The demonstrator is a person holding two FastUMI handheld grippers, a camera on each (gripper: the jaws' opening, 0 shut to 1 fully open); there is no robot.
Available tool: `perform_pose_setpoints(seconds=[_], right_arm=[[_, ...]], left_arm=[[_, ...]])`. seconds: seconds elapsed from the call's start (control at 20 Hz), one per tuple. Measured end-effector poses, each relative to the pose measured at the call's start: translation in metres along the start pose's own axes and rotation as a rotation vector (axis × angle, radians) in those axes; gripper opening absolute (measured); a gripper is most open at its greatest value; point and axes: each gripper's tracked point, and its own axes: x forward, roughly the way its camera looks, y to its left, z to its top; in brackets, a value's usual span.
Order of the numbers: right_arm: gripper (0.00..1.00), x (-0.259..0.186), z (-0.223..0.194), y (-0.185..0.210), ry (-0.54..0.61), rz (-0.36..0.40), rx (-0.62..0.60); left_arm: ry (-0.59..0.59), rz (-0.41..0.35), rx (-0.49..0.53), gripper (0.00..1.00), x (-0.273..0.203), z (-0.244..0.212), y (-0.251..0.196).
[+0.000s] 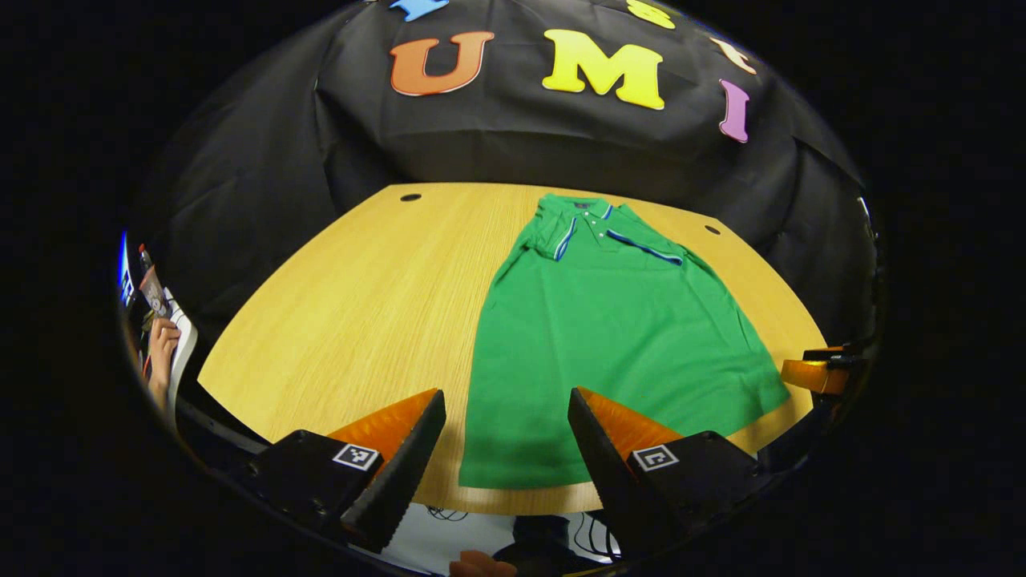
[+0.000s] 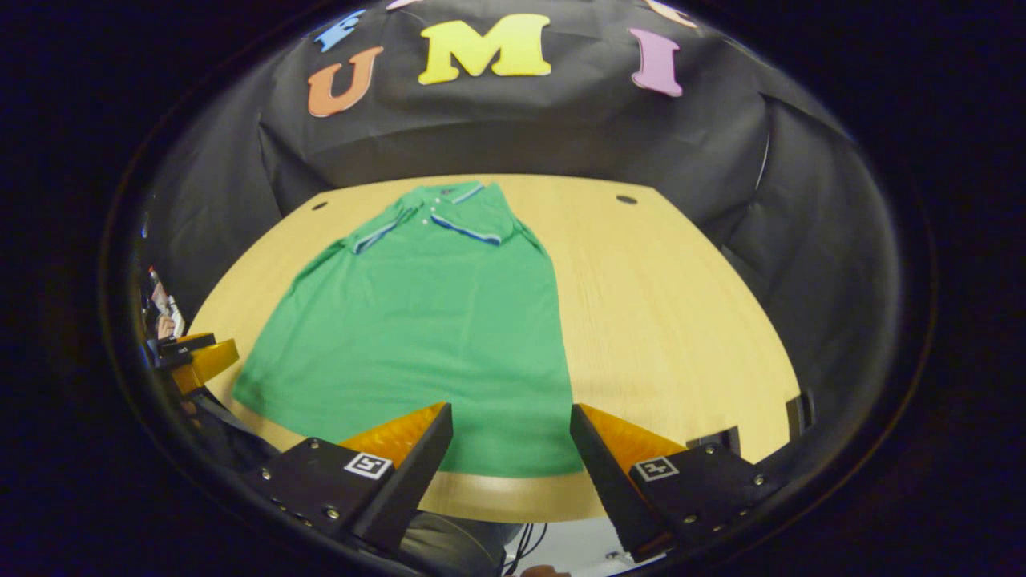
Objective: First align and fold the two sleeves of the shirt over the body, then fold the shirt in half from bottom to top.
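Observation:
A green polo shirt lies flat on the wooden table, collar at the far end, hem toward me. Both short sleeves lie folded in over the chest, and their striped cuffs meet below the collar. My left gripper stands open above the hem's left corner, holding nothing. Over the hem's right corner my right gripper is open too. In each view the other gripper appears at the edge, beside the shirt's opposite bottom corner.
The table has small round cable holes near its far corners. Black cloth walls close in behind and at both sides. A person's hand is at the far left, off the table. Cables hang below the near edge.

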Motion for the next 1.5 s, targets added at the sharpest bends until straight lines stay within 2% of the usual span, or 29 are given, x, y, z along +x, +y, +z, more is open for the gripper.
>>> perform_pose_setpoints(seconds=[0.3, 0.55, 0.65, 0.7, 0.75, 0.85, 0.9, 0.95, 1.0, 1.1, 1.25, 1.5], right_arm=[[0.94, 0.016, -0.028, -0.011, 0.093, -0.064, -0.028], [0.95, 0.022, -0.036, -0.004, 0.148, -0.031, -0.022], [0.96, 0.023, -0.037, 0.003, 0.157, -0.005, -0.005], [0.93, 0.024, -0.034, 0.008, 0.151, 0.015, -0.008], [0.65, 0.025, -0.033, 0.016, 0.148, 0.041, -0.007], [0.08, 0.026, -0.032, 0.021, 0.128, 0.047, 0.019], [0.08, 0.024, -0.035, 0.023, 0.147, 0.049, 0.031], [0.02, 0.025, -0.032, 0.023, 0.141, 0.052, 0.045], [0.02, 0.026, -0.032, 0.024, 0.143, 0.061, 0.056], [0.01, 0.026, -0.031, 0.024, 0.152, 0.072, 0.083], [0.01, 0.027, -0.03, 0.025, 0.173, 0.079, 0.128], [0.01, 0.028, -0.015, 0.024, 0.166, 0.082, 0.15]], left_arm=[[0.12, 0.033, -0.035, 0.99, 0.01, -0.039, 0.003], [0.145, 0.06, 0.011, 0.97, 0.016, -0.048, 0.001], [0.184, 0.071, -0.016, 0.99, 0.016, -0.05, 0.002], [0.194, 0.076, -0.033, 0.94, 0.018, -0.049, 0.001], [0.194, 0.085, -0.035, 0.88, 0.022, -0.046, 0.0], [0.186, 0.077, -0.062, 0.32, 0.025, -0.042, -0.007], [0.185, 0.052, -0.06, 0.18, 0.024, -0.042, -0.011], [0.181, 0.035, -0.059, 0.12, 0.022, -0.042, -0.011], [0.18, 0.023, -0.075, 0.07, 0.023, -0.042, -0.009], [0.184, 0.007, -0.105, 0.04, 0.023, -0.04, -0.008], [0.208, -0.068, -0.133, 0.04, 0.023, -0.038, -0.02], [0.204, -0.078, -0.116, 0.03, 0.021, -0.02, -0.018]])
